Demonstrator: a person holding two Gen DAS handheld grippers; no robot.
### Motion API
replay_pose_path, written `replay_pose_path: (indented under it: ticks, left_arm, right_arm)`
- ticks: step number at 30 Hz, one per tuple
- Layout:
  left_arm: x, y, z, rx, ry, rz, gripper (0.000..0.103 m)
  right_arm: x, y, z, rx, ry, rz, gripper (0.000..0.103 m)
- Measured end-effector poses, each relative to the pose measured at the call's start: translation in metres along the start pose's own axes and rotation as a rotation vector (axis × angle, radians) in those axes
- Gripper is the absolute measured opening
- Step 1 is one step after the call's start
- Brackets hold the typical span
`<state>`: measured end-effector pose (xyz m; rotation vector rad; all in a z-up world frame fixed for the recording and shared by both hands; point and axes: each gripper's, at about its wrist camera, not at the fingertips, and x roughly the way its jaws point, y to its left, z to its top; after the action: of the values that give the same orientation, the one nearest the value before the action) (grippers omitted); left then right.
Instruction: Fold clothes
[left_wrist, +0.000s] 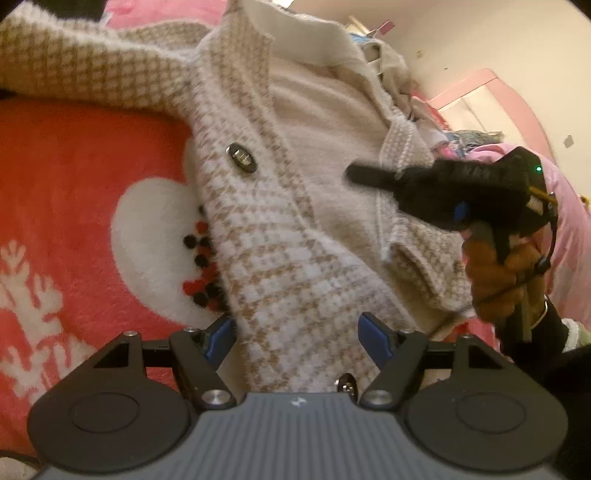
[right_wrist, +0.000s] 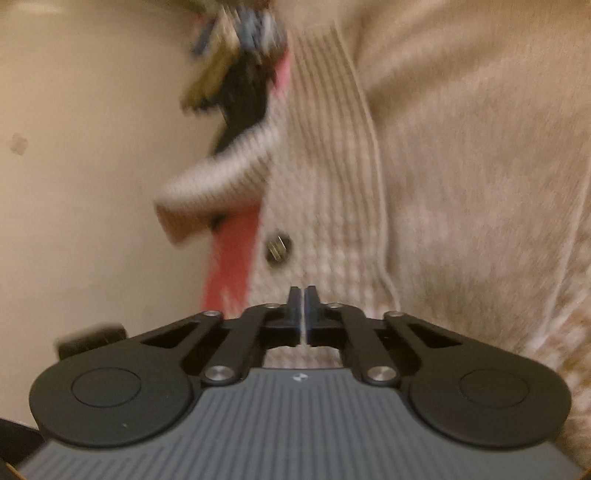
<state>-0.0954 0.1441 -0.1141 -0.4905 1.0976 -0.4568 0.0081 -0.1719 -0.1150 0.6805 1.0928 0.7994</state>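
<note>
Spread open on a red snowman blanket (left_wrist: 66, 155): a cream-and-tan houndstooth cardigan (left_wrist: 258, 229), front panels parted to show the plain lining, collar toward the blanket's far edge, hem toward the near one, long axis running near to far with a slight lean to the right. One sleeve (left_wrist: 74, 66) stretched out toward the far-left corner. Hovering low over the buttoned placket (left_wrist: 242, 158), the left gripper (left_wrist: 295, 338), blue-padded fingers (left_wrist: 375, 341) spread wide with the fabric between them but not pinched. Reaching across the lining from the right, the right gripper (left_wrist: 354, 176), held in a person's hand (left_wrist: 506, 273); fingers pressed together in its own blurred view (right_wrist: 303, 295), nothing visibly caught between them. Likely trouble from here: a fluffy, thick knit slipping out of a shallow pinch, or a grab taking only the top layer, leaving the panel skewed and the fold crooked; buttons perhaps snagging a fingertip.
</note>
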Motion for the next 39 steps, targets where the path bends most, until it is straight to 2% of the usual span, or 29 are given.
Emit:
replay_pose_path:
  ticks: [3, 5, 7, 9, 11, 13, 14, 16, 19, 21, 24, 28, 31, 34, 36, 37, 39]
  left_arm:
    - [-0.003, 0.005, 0.000, -0.028, -0.008, -0.030, 0.073]
    - [0.000, 0.010, 0.002, -0.060, 0.001, -0.027, 0.073]
    - [0.007, 0.010, 0.002, -0.074, 0.026, -0.019, 0.071]
    - [0.015, 0.010, 0.002, -0.084, 0.066, -0.013, 0.069]
    - [0.024, 0.010, 0.000, -0.086, 0.115, -0.010, 0.064]
    - [0.033, 0.008, -0.002, -0.084, 0.158, -0.011, 0.056]
    - [0.035, 0.006, -0.003, -0.071, 0.162, -0.005, 0.054]
    - [0.036, 0.003, -0.003, -0.058, 0.157, -0.013, 0.036]
    - [0.035, 0.000, -0.001, -0.055, 0.132, -0.053, 0.019]
    - [0.034, -0.003, 0.000, -0.054, 0.116, -0.080, 0.016]
    - [0.024, 0.002, 0.003, -0.122, 0.069, -0.169, 0.015]
    - [0.017, 0.011, 0.006, -0.231, 0.038, -0.255, 0.014]
    - [0.014, 0.012, 0.019, -0.279, 0.033, -0.290, 0.013]
    - [0.014, 0.002, 0.038, -0.259, 0.050, -0.291, 0.013]
    - [0.018, -0.004, 0.049, -0.225, 0.104, -0.261, 0.013]
    - [0.021, -0.009, 0.054, -0.190, 0.155, -0.228, 0.013]
    - [0.027, -0.019, 0.065, -0.119, 0.258, -0.161, 0.015]
  right_arm:
    - [-0.035, 0.000, 0.015, 0.004, -0.124, 0.019, 0.000]
    - [-0.047, -0.004, 0.023, 0.029, -0.125, 0.016, 0.000]
    - [-0.048, -0.007, 0.019, 0.049, -0.076, 0.022, 0.003]
    - [-0.035, -0.007, 0.009, 0.069, 0.034, 0.026, 0.007]
    - [-0.027, -0.013, -0.004, 0.059, 0.129, -0.021, 0.020]
    - [-0.019, -0.021, -0.020, 0.067, 0.207, -0.072, 0.047]
    - [-0.015, -0.025, -0.027, 0.072, 0.246, -0.097, 0.049]
    - [-0.014, -0.033, -0.043, 0.080, 0.296, -0.099, 0.049]
    - [-0.016, -0.035, -0.064, 0.066, 0.323, -0.066, 0.050]
    - [-0.012, -0.031, -0.066, 0.047, 0.307, -0.051, 0.049]
    - [-0.012, -0.036, -0.068, 0.093, 0.259, -0.002, 0.045]
    - [-0.018, -0.043, -0.067, 0.127, 0.209, 0.033, 0.032]
    - [-0.028, -0.043, -0.061, 0.122, 0.191, 0.051, 0.027]
    - [-0.032, -0.036, -0.048, 0.118, 0.211, 0.055, 0.027]
    - [-0.033, -0.028, -0.032, 0.082, 0.245, 0.024, 0.027]
    - [-0.033, -0.025, -0.025, 0.077, 0.276, 0.000, 0.027]
    - [-0.020, -0.022, -0.014, 0.086, 0.397, -0.069, 0.028]
